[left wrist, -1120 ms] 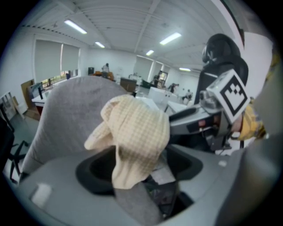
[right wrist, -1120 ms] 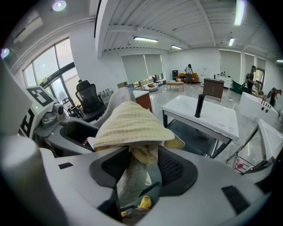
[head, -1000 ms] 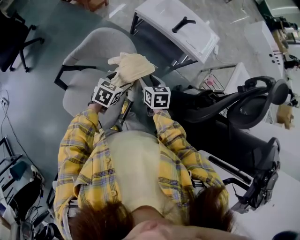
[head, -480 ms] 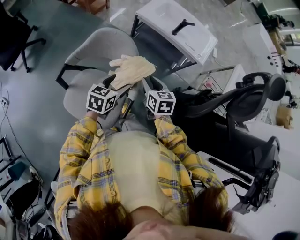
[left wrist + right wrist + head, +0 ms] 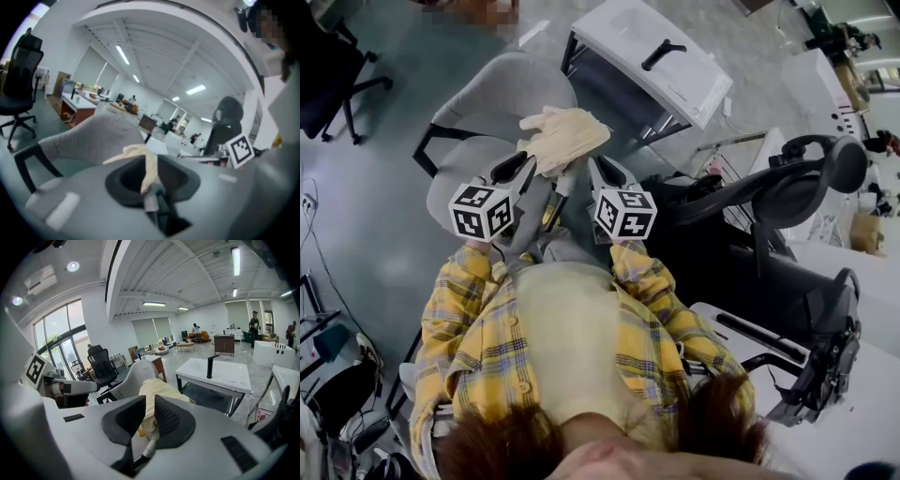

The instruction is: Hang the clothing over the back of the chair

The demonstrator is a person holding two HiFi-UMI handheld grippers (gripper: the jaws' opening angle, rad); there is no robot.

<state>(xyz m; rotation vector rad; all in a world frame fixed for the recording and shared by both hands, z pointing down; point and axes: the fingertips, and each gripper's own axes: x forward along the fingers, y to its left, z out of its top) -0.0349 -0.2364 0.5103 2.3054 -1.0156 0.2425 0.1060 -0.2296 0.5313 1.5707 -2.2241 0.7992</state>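
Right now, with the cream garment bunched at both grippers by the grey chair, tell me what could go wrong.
1. The left gripper is closing its jaws on only a thin strip of the cream garment; that strip could slip free.
2. The right gripper is closing on a thicker fold, and the garment is bunched, not spread; it may land as a lump on the back of the grey chair and slide off.

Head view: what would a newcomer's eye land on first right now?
The cream garment stands out first, bunched at top centre over the grey chair. The left gripper and right gripper, each carrying a marker cube, are closing their fingers on it from below, with cloth between both pairs.
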